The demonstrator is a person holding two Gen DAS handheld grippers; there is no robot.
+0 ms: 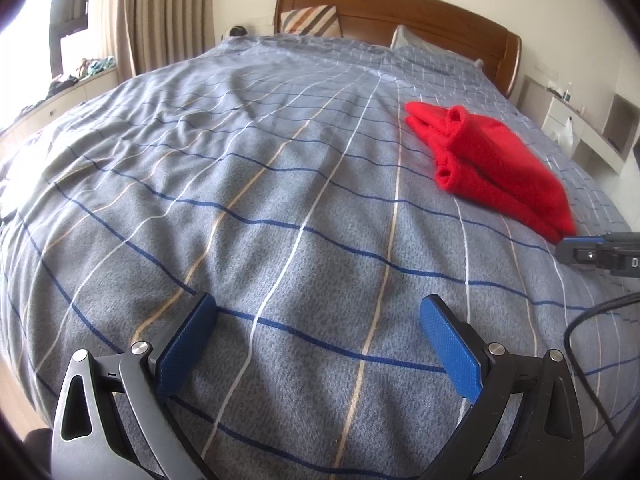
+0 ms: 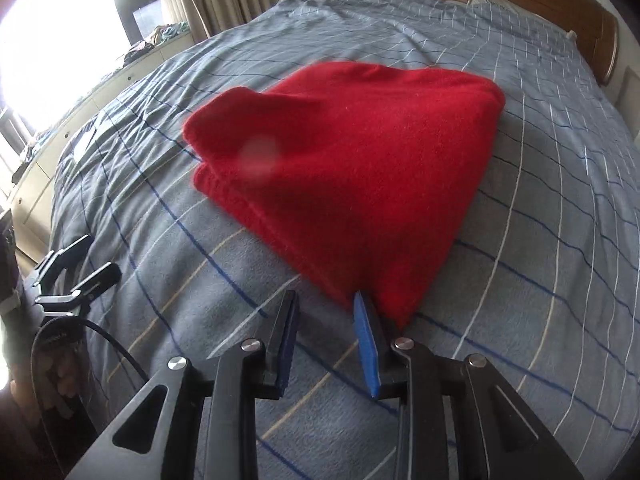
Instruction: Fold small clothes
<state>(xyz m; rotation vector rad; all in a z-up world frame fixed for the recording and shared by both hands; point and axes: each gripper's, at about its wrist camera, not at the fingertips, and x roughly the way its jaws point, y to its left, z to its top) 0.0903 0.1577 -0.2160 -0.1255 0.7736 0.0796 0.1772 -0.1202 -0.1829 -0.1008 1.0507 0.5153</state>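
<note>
A red knitted garment [image 2: 352, 160] lies folded on the blue checked bedspread [image 2: 540, 280]. In the left wrist view it [image 1: 492, 160] sits at the right, with rolled sleeve ends toward the headboard. My right gripper [image 2: 326, 304] is open with a narrow gap. Its right finger touches the garment's near corner and nothing is between the pads. It shows at the right edge of the left wrist view [image 1: 600, 252]. My left gripper [image 1: 316, 312] is wide open and empty, low over bare bedspread, well left of the garment. It also shows in the right wrist view [image 2: 88, 260].
A wooden headboard [image 1: 400, 8] and pillows [image 1: 312, 20] are at the far end. Curtains [image 1: 160, 12] and a window ledge with clutter [image 1: 80, 76] are at the left. White shelves [image 1: 592, 128] stand at the right. A black cable [image 1: 592, 320] lies on the bed.
</note>
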